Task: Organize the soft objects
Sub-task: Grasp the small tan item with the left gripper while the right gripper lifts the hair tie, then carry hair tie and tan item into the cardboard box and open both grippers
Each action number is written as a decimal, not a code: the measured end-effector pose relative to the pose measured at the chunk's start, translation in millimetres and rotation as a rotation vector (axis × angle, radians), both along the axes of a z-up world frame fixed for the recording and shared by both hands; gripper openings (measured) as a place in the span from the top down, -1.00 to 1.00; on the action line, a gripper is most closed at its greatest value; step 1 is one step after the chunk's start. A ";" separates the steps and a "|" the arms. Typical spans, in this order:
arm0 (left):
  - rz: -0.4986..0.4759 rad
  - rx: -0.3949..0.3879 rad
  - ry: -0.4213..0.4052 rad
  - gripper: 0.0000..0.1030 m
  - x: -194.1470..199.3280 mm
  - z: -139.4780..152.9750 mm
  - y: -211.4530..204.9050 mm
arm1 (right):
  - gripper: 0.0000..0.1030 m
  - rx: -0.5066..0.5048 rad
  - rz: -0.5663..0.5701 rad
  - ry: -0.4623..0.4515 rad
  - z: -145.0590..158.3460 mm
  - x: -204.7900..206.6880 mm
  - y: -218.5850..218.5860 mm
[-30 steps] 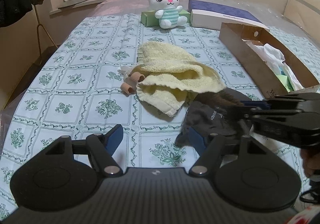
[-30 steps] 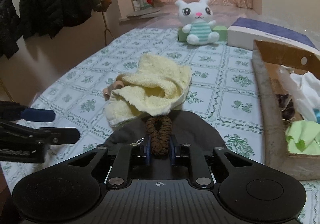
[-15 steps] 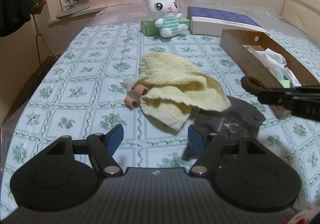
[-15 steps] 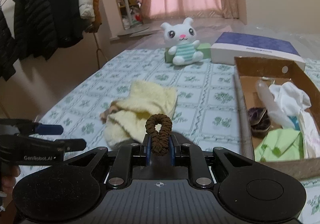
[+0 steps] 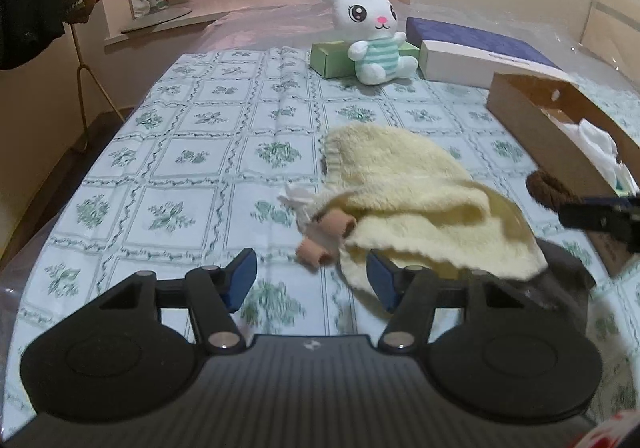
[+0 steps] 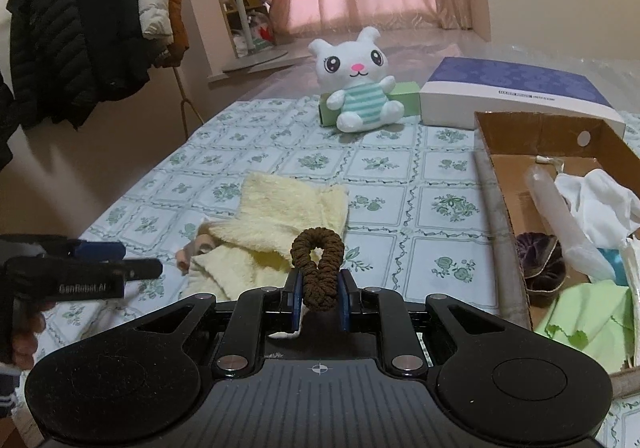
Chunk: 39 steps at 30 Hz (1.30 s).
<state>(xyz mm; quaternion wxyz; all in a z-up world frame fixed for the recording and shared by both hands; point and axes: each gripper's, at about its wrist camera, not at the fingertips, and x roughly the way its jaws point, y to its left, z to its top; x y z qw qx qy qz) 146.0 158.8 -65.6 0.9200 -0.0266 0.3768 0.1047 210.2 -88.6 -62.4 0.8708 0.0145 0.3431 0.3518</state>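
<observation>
Left wrist view
- Left gripper point(image 5: 310, 278): your fingers stand well apart with nothing between them, low over the floral tablecloth point(image 5: 208, 176).
- Yellow towel point(image 5: 416, 208): crumpled at about 1 o'clock from your fingertips; your right-hand pad lies just at its near edge, and whether they touch cannot be told.
- Pink tubes point(image 5: 328, 238): two small rolls at 12 o'clock, half tucked under the towel's left edge.
- Dark cloth point(image 5: 568, 272): a grey piece peeks out from under the towel at 3 o'clock.
- Plush bunny point(image 5: 374, 34): sits upright at the far end, 12 o'clock, leaning on a green box point(image 5: 332, 58), with a purple-lidded box point(image 5: 476, 52) just beside it at 1 o'clock.
- Right gripper point(image 5: 592, 214): enters from 3 o'clock, a brown loop at its tip.

Right wrist view
- Right gripper point(image 6: 319, 298): your fingers are clamped on the brown scrunchie point(image 6: 318, 266), which stands up as a loop above the pads, lifted clear of the table.
- Cardboard box point(image 6: 504, 216): at 2 o'clock, with white cloth point(image 6: 596, 204), a green cloth point(image 6: 588, 316) and a dark purple scrunchie point(image 6: 540, 264) inside.
- Yellow towel point(image 6: 288, 216): at 11 o'clock on the table.
- Left gripper point(image 6: 120, 260): at 9 o'clock, near the towel.
</observation>
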 end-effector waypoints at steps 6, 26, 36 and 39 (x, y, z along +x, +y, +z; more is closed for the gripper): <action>-0.063 0.013 -0.011 0.13 31.5 -6.4 -1.6 | 0.64 -0.009 -0.014 0.004 -5.7 14.5 6.1; -0.190 0.115 0.053 0.74 62.0 -33.2 -6.4 | 0.64 -0.007 -0.043 0.043 -21.6 34.5 4.4; -0.152 0.073 0.013 0.96 36.2 -11.5 -5.3 | 0.64 0.010 -0.053 0.031 -13.2 27.4 -3.8; -0.148 0.066 -0.006 0.97 25.9 -0.4 -9.1 | 0.64 0.020 -0.061 0.024 -7.4 23.5 -10.0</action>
